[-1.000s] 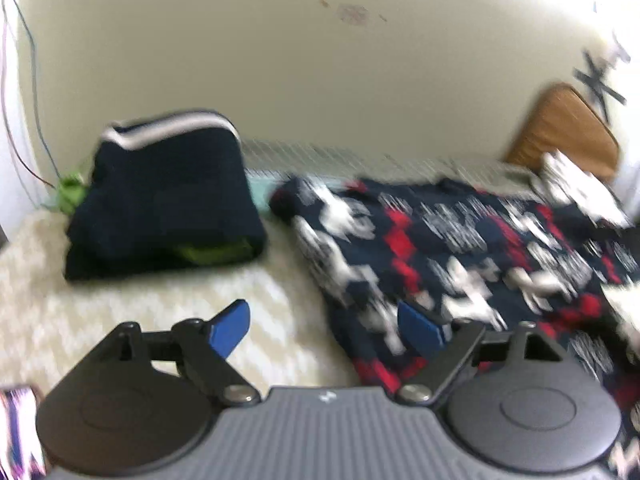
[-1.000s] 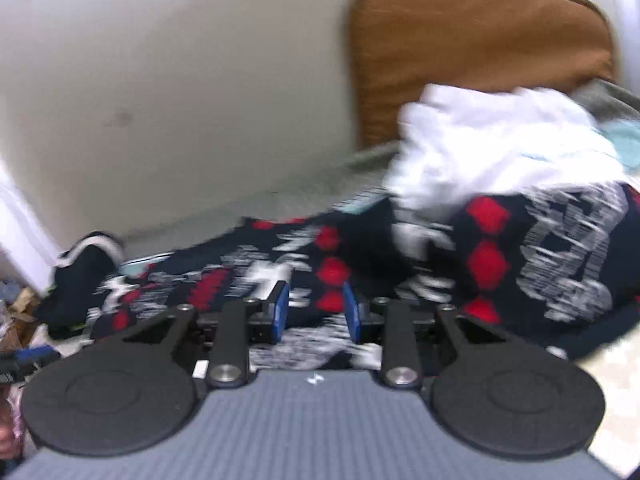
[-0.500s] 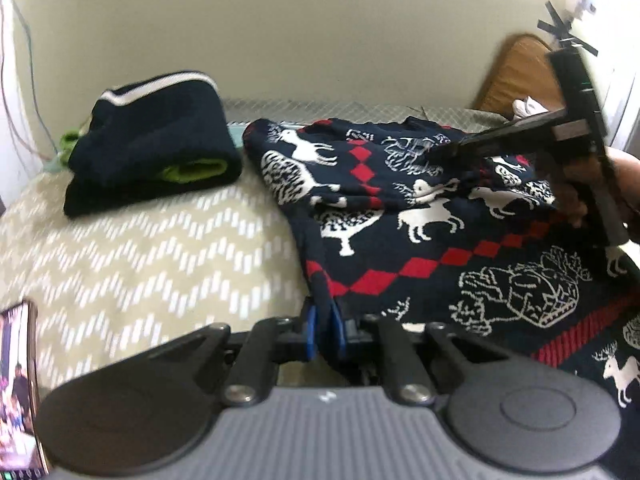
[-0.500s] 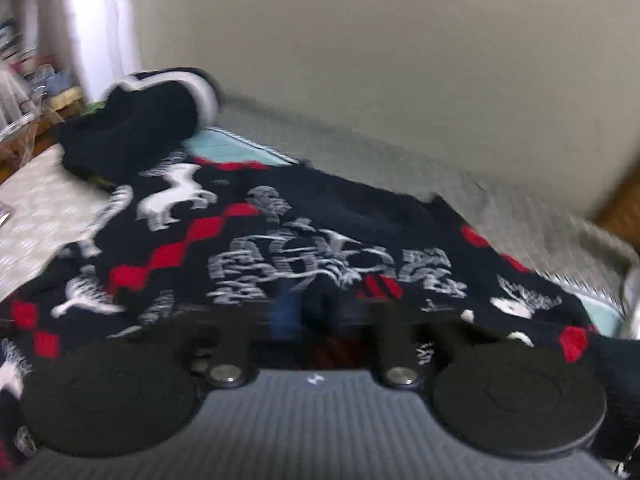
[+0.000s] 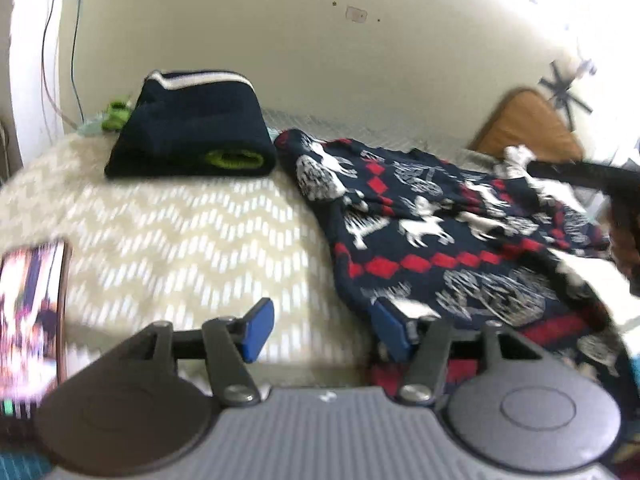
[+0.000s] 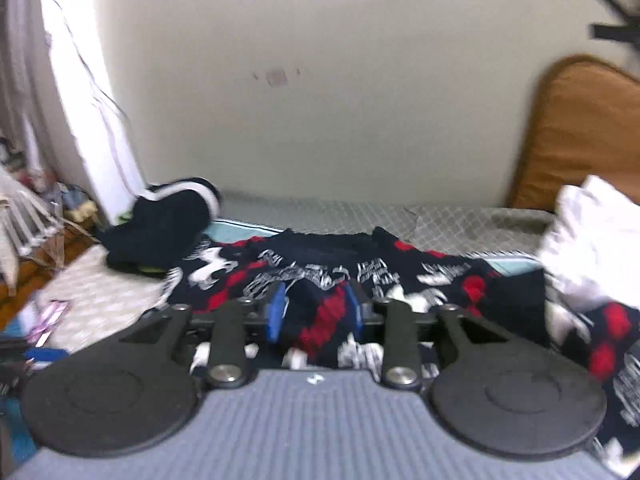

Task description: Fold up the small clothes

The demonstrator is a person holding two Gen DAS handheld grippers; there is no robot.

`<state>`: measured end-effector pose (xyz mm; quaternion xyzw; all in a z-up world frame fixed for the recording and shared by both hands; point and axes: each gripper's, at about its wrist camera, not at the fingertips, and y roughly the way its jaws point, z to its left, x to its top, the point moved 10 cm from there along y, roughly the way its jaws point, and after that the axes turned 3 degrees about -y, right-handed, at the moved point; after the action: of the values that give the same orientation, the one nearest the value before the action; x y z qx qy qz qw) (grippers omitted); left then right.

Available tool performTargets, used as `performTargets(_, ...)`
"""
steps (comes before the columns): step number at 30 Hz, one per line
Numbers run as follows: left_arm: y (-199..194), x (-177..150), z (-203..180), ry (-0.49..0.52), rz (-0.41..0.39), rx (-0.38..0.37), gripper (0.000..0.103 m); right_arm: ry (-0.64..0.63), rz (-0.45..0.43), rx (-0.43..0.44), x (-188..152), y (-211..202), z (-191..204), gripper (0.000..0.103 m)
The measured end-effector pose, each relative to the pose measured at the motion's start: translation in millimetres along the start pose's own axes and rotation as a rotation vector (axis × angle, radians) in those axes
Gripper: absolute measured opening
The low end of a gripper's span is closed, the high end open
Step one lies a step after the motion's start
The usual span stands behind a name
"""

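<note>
A navy sweater with red diamonds and white reindeer (image 5: 432,236) lies spread on the bed, folded partly over itself. My left gripper (image 5: 324,330) is open and empty at the sweater's near left edge; its right finger touches the cloth. The sweater also fills the right wrist view (image 6: 400,276). My right gripper (image 6: 316,312) is partly open with a fold of the sweater between its fingers. The right gripper also shows as a dark shape at the right of the left wrist view (image 5: 592,176).
A folded navy garment with a white stripe and green lining (image 5: 192,136) sits at the back left on the cream zigzag blanket (image 5: 180,240). A phone (image 5: 28,304) lies at the near left. A white cloth pile (image 6: 592,240) and brown cushion (image 6: 580,132) stand right.
My left gripper has opened and let go of the sweater's edge. My right gripper has opened from its tight grip, and the sweater has settled flatter on the bed.
</note>
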<state>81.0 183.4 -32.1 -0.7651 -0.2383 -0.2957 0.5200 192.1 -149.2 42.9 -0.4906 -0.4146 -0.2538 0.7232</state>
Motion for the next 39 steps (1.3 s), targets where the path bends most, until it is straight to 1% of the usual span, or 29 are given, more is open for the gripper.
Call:
performTargets(2,-9,-11,-4,-0.019,0.02,-0.042,0.059,0.0,-0.009,-0.003,-15,-33,-3,0.04)
performTargets(3,-12,-19,-7,-0.025,0.035,-0.062,0.06,0.009,-0.01,-0.003,-24,-44,-3,0.042)
performTargets(4,-14,-26,-11,-0.031,0.052,-0.076,0.06,0.025,-0.009,-0.003,-36,-59,-6,0.047)
performTargets(5,-15,-33,-14,-0.035,0.069,-0.086,0.06,0.038,-0.005,-0.005,-44,-61,-8,0.049)
performTargets(7,-16,-47,-23,-0.038,0.1,-0.109,0.06,0.071,0.011,-0.014,-68,-80,-11,0.052)
performTargets(8,-17,-53,-28,-0.037,0.115,-0.12,0.06,0.089,0.02,-0.022,-80,-87,-13,0.055)
performTargets(11,-21,-67,-40,-0.003,0.124,-0.117,0.061,0.145,0.051,-0.038,-115,-101,-15,0.062)
performTargets(13,-23,-73,-50,0.031,0.124,-0.102,0.055,0.161,0.078,-0.049,-137,-108,-12,0.062)
performTargets(14,-24,-76,-54,0.039,0.126,-0.098,0.029,0.165,0.094,-0.059,-148,-110,-10,0.062)
performTargets(15,-23,-79,-55,0.045,0.142,-0.089,0.013,0.17,0.108,-0.063,-158,-113,-8,0.062)
performTargets(16,-23,-80,-56,0.044,0.147,-0.086,0.013,0.175,0.122,-0.055,-168,-115,-5,0.049)
performTargets(17,-25,-80,-56,0.042,0.154,-0.086,0.012,0.164,0.12,-0.056,-174,-116,-1,0.014)
performTargets(18,-30,-80,-55,0.036,0.167,-0.09,0.012,0.146,0.129,-0.062,-176,-117,2,0.012)
performTargets(19,-38,-79,-55,0.031,0.173,-0.099,0.012,0.172,0.132,-0.053,-176,-120,4,0.01)
performTargets(21,-60,-76,-51,0.029,0.173,-0.108,0.01,0.22,0.093,-0.003,-165,-134,11,0.01)
performTargets(23,-79,-74,-42,0.044,0.164,-0.061,0.009,0.2,0.084,0.01,-158,-148,23,0.011)
performTargets(24,-83,-74,-37,0.045,0.168,-0.034,0.006,0.19,0.095,0.01,-158,-150,27,0.011)
performTargets(25,-83,-76,-32,0.044,0.184,-0.012,0.006,0.192,0.122,0.024,-163,-149,30,0.012)
performTargets(26,-79,-81,-29,0.04,0.206,0.002,0.007,0.195,0.163,0.039,-171,-143,33,0.015)
performTargets(27,-72,-86,-23,0.031,0.241,0.025,0.011,0.191,0.196,0.036,-180,-139,30,0.017)
performTargets(28,-67,-89,-19,0.028,0.26,0.045,0.011,0.19,0.214,0.015,-186,-134,25,0.023)
performTargets(29,-64,-88,-15,0.031,0.261,0.066,0.011,0.207,0.21,0.005,-185,-133,17,0.028)
performTargets(31,-66,-73,-3,0.019,0.22,0.111,0.011,0.3,0.148,0.005,-173,-141,-9,0.033)
performTargets(32,-68,-59,1,0.007,0.182,0.126,0.013,0.346,0.098,-0.017,-164,-147,-23,0.033)
performTargets(34,-70,-31,4,-0.002,0.116,0.135,0.02,0.42,-0.011,-0.104,-144,-161,-59,0.034)
performTargets(36,-65,3,-1,0.014,0.046,0.137,0.028,0.496,-0.114,-0.206,-129,-171,-101,0.04)
performTargets(37,-60,18,-8,0.022,0.017,0.132,0.029,0.555,-0.165,-0.253,-124,-175,-124,0.045)
performTargets(39,-45,45,-24,0.039,-0.025,0.11,0.031,0.695,-0.248,-0.308,-121,-179,-170,0.046)
